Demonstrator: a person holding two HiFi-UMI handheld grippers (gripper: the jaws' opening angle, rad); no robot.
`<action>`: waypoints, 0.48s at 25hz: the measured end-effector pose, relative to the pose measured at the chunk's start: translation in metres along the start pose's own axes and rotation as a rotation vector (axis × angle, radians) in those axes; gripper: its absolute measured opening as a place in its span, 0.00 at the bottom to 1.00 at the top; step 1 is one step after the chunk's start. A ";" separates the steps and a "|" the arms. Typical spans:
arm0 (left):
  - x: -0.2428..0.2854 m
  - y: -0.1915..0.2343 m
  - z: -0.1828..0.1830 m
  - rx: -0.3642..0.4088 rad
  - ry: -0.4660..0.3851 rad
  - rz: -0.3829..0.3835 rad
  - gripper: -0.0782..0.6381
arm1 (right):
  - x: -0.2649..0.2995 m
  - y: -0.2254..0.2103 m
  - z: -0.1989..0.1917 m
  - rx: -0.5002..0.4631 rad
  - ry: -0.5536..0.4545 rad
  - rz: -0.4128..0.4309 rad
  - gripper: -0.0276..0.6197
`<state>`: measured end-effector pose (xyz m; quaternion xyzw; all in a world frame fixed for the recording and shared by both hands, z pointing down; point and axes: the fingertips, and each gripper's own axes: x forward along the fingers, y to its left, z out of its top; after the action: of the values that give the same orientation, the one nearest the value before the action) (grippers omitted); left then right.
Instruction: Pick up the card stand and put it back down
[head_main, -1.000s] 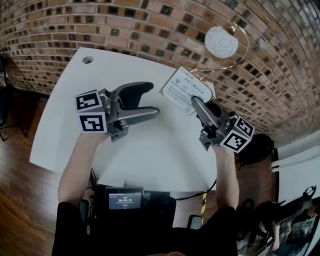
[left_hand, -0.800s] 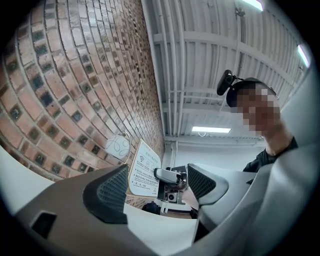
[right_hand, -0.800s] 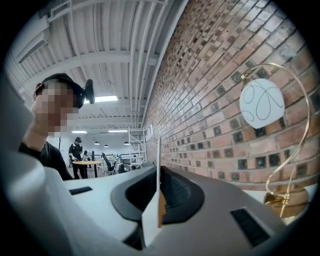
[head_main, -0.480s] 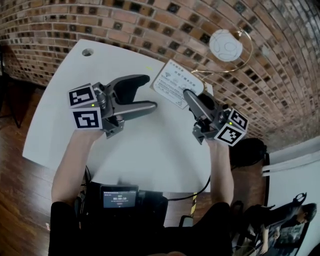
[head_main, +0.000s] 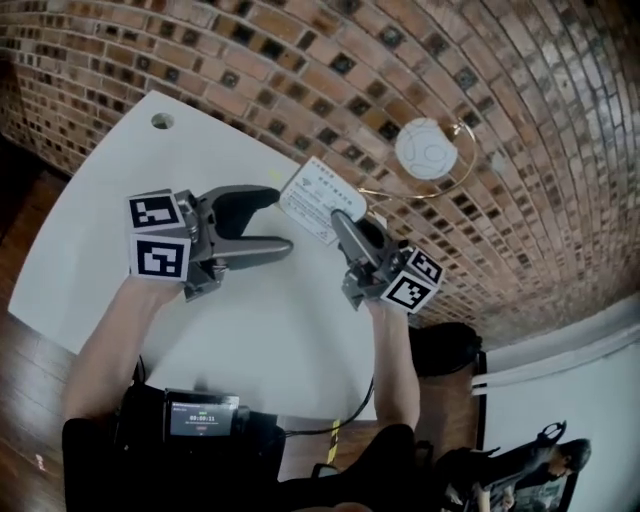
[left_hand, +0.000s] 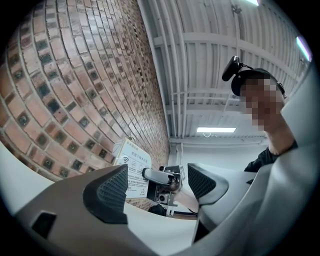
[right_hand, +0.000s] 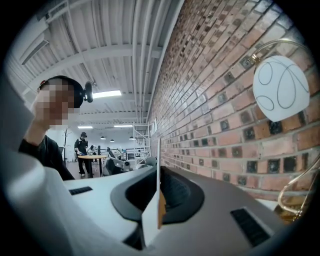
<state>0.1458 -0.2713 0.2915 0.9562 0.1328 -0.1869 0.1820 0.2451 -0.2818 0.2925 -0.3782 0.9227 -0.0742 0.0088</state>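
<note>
Head view: your right tool (head_main: 343, 222) is pressed shut on the near edge of the white printed card stand (head_main: 310, 198), at the far side of the white worktop (head_main: 280, 330), close to the brick wall (head_main: 300, 70) and the white globe lamp on its gold arc (head_main: 425, 150). Your left tool (head_main: 275, 220) hovers just beside the card stand with its jaws spread, holding nothing. You look to be mid-carry; whether the foot is clear of the worktop can't be told here.

Left gripper view: the jaws stand apart, and the card stand (left_hand: 131, 167) and the right tool show beyond them, not between the pads.

Right gripper view: the card stand (right_hand: 159, 165) runs edge-on, upright, straight out from the pinching jaws. Next, I'd judge, you lower it level, seat the foot flat, then release.
</note>
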 end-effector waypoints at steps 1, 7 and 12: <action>0.001 0.000 -0.001 -0.002 0.003 -0.003 0.63 | 0.001 -0.005 0.000 0.001 -0.001 0.000 0.08; 0.009 0.000 -0.011 -0.023 0.013 -0.016 0.63 | 0.018 -0.040 -0.002 -0.013 0.008 0.020 0.08; 0.011 0.001 -0.017 -0.036 0.028 -0.017 0.63 | 0.035 -0.073 -0.008 -0.021 0.013 0.021 0.08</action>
<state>0.1611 -0.2630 0.3022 0.9542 0.1466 -0.1725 0.1956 0.2699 -0.3566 0.3123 -0.3679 0.9274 -0.0671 -0.0005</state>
